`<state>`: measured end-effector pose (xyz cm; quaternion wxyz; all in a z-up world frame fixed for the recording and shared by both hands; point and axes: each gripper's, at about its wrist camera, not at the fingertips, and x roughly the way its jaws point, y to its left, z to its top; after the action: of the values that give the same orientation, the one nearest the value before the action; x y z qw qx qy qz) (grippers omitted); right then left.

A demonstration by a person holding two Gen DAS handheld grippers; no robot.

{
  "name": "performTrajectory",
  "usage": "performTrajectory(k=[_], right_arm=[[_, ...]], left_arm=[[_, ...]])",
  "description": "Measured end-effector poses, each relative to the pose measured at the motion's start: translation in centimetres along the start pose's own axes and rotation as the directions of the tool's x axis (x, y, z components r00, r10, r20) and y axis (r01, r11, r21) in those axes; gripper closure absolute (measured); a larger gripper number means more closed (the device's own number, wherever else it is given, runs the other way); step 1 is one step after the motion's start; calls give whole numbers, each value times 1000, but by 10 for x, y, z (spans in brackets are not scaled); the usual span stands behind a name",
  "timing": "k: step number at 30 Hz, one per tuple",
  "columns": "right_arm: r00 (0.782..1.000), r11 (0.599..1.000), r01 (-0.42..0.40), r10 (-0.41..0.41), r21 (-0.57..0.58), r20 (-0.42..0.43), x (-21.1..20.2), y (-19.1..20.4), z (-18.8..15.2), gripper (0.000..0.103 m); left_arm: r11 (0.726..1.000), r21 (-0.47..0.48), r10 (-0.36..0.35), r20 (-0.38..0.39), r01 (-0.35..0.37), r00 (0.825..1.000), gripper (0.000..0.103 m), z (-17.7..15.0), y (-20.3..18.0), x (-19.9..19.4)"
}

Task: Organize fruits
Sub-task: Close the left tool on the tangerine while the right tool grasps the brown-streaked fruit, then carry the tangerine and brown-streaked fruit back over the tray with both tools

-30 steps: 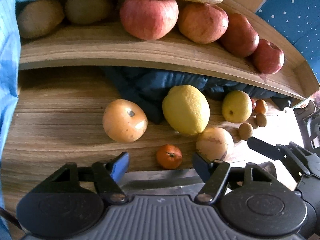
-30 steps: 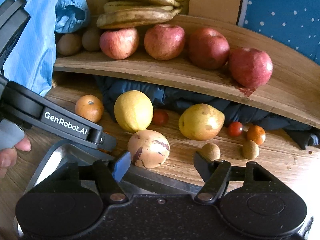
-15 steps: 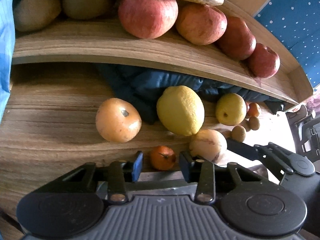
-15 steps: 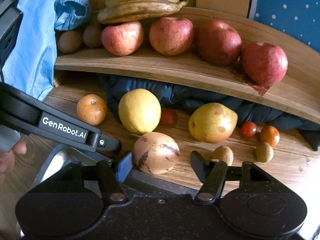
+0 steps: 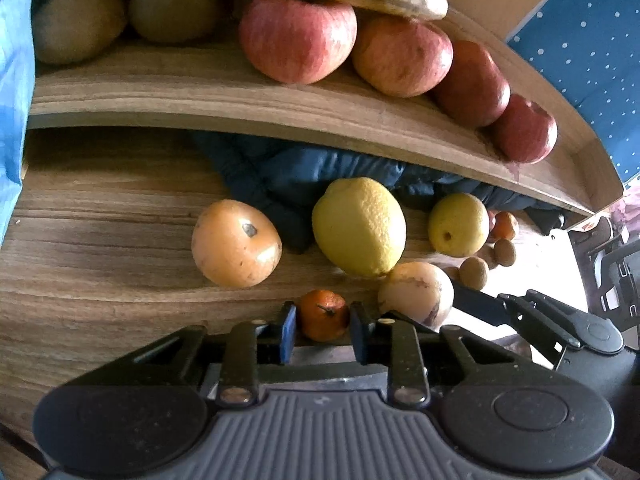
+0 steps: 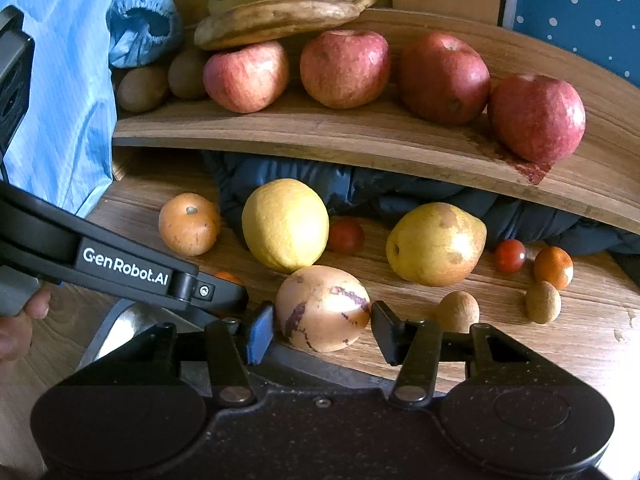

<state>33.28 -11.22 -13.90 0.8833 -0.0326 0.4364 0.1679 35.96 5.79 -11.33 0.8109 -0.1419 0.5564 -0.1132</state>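
The left gripper [image 5: 323, 330] has its jaws narrowed around a small tangerine [image 5: 323, 315] on the wooden tabletop [image 5: 100, 240]; whether the pads actually touch its skin is hard to tell. The right gripper [image 6: 322, 330] stands wider, a pale streaked round fruit [image 6: 322, 308] between its fingers with gaps either side. A lemon [image 6: 285, 225] lies just behind

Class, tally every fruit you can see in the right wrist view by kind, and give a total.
Bananas: at least 3, bunch cut off
Red apples: 4
Kiwis: 2
Lemon: 1
Pear: 1
Pale streaked fruit: 1
Large orange fruit: 1
Small mandarins: 2, one mostly hidden
Cherry tomatoes: 2
Small brown fruits: 2
Total: at least 19
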Motion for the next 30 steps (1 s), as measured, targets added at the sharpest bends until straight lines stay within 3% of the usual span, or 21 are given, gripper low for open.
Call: performTrajectory(k=[16,30], right_arm=[[998,1000,3,-3,12,67,-29,3,-6,49],[993,1000,-18,19,-10,116,-73,24,-25,49]], left_arm=[[1000,3,-9,54,9,998,73,-8,-1,-24],[1000,20,-6,80,5,997,73,-39,-8,-47]])
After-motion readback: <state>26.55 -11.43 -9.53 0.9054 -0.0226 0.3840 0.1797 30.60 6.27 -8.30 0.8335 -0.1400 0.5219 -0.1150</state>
